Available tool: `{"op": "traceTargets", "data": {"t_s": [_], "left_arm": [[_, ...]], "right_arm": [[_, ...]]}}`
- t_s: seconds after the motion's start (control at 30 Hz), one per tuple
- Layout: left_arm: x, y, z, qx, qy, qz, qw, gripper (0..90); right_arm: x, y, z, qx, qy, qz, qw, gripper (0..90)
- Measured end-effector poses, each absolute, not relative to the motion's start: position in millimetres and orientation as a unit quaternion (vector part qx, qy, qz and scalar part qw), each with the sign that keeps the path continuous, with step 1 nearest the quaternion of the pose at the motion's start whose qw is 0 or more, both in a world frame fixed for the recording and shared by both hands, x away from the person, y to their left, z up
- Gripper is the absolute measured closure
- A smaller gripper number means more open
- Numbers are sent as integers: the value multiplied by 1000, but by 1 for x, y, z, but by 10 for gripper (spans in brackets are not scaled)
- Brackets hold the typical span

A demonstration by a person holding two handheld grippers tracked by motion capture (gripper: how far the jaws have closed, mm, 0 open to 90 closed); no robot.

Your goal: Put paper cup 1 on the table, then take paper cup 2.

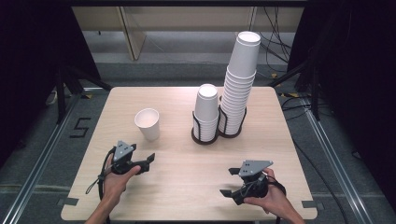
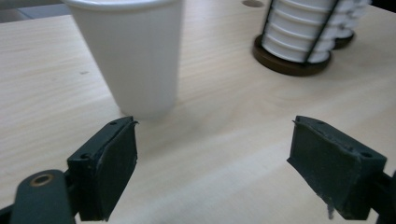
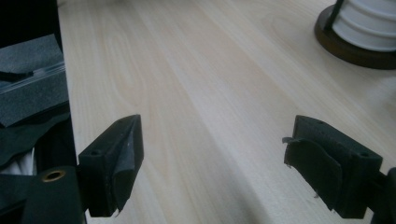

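A light wooden desk (image 1: 187, 177) stood in a dim room, seen from above, with a person's two hands entering from the near edge. Each hand held a black pair of tongs topped by a grey three-cornered plate.

The left tongs (image 1: 148, 161) sat over the near left part of the desk, pointing toward the right. In the left gripper view, their two black jaws stood wide apart with only bare wood between them, gripping nothing. A single white paper cup (image 1: 147, 123) stood upright and mouth-up on the desk just beyond those tongs, near them but not touching. In the left gripper view the same cup (image 2: 135, 56) rose just past the tip of the left-hand jaw, outside the gap.

The right tongs (image 1: 229, 182) rested over the near right part of the desk, pointing left, well apart from the single cup. In the right gripper view their jaws were also spread wide and empty, with plain desk surface between them.

Farther back, right of centre, two dark wire holders stood side by side and touching. The nearer one held a short stack of white cups (image 1: 206, 109), nested upside down. The one behind it held a much taller stack of cups (image 1: 239, 84), which leaned slightly to the right at its top. The round dark base of the short holder (image 2: 289, 65) showed in the left gripper view.

Beyond the desk lay a grey floor (image 1: 177, 70) with trailing black cables.
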State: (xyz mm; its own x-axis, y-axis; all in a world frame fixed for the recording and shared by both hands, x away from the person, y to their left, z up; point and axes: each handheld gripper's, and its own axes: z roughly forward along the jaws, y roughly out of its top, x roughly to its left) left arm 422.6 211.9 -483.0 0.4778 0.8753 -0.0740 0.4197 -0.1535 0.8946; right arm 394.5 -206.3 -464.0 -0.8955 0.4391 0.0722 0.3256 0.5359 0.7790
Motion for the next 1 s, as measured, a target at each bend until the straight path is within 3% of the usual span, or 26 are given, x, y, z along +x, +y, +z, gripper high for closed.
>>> {"op": "traceTargets", "data": {"t_s": [0.13,0.67,1.0], "left_arm": [[405,206,-485,715,454,217,486,147],[368,174,-495,752,398,217,479,147],[355,165,-499,762,380,191,489,148]], "right_arm": [[396,-210,-464,241,866,433,69,188],[400,-214,-468,253,864,429,76,188],[400,-214,-466,262,859,434,79,190]]}}
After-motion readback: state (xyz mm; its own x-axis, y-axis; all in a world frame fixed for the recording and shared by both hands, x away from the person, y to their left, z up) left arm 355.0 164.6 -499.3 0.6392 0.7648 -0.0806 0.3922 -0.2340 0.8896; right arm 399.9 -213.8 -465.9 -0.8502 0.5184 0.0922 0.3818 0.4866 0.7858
